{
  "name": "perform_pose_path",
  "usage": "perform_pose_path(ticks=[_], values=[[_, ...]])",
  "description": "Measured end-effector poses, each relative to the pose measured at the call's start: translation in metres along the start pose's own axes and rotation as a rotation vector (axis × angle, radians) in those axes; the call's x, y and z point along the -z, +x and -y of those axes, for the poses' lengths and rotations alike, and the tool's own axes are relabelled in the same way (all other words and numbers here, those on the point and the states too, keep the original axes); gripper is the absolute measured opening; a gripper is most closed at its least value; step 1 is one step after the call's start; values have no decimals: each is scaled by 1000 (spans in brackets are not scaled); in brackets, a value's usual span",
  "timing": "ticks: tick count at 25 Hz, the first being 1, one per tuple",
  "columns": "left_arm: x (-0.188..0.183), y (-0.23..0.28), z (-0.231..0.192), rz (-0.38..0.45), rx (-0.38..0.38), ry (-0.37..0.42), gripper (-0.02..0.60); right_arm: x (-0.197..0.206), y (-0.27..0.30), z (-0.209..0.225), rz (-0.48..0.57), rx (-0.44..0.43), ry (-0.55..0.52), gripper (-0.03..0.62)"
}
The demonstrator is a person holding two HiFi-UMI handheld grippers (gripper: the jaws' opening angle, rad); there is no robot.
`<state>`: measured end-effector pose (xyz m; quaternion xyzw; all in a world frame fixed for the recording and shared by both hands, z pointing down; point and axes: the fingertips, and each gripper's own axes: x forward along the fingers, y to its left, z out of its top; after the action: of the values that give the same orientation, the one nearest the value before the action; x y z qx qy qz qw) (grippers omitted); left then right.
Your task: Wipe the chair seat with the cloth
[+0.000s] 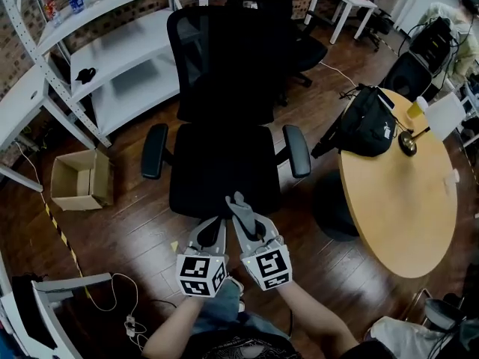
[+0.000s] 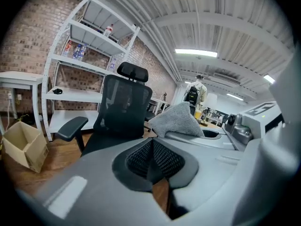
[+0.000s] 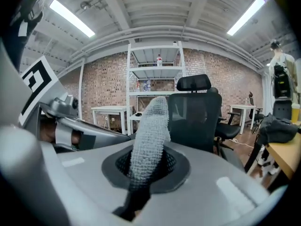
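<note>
Head view has the black office chair dead centre. Both grippers sit at the bottom middle of the frame, just short of the front edge of the chair seat (image 1: 223,167).

Progress-wise, I'd say the wiping hasn't started. The cloth (image 1: 237,200) is picked up and ready, but it's held over the floor in front of the seat and, as far as I can tell, isn't touching it. So the grab is done and the whole wipe is left.

The right gripper (image 1: 242,215) has its fingers clamped on the cloth. In the right gripper view the cloth pokes straight up from between them as a folded wad. The left gripper (image 1: 212,224) is just beside it, and the left gripper view shows its fingers pressed together with nothing in them.

Materials:
- The cloth is light grey with a nubby, looped weave like microfibre or terry. It looks soft, but it's bunched enough to stand up on its own.
- The seat is matte black, flat and squarish with rounded corners, and looks like fabric or fine mesh.
- The chair back is see-through mesh.
- The armrests are smooth rounded pads.
- The floor is dark wood planks.
- The round light-wood desk (image 1: 404,223) at the right of the frame carries a black bag (image 1: 363,126).
</note>
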<state>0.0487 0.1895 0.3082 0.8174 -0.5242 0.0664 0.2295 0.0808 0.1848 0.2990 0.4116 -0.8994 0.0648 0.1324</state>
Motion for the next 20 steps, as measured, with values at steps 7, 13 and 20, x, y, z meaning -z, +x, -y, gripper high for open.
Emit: perform_pose_path(ticks=[7,13,20], values=[[-12,-68,37,64,13,60,5,-29,-58,-42,95,42,50,12],[-19,-118,65,119,20,92,5,-52,-104,-71,178,76,68,12],[-17,-170,84,155,28,107,6,-60,-140,-110,216,77,63,12]])
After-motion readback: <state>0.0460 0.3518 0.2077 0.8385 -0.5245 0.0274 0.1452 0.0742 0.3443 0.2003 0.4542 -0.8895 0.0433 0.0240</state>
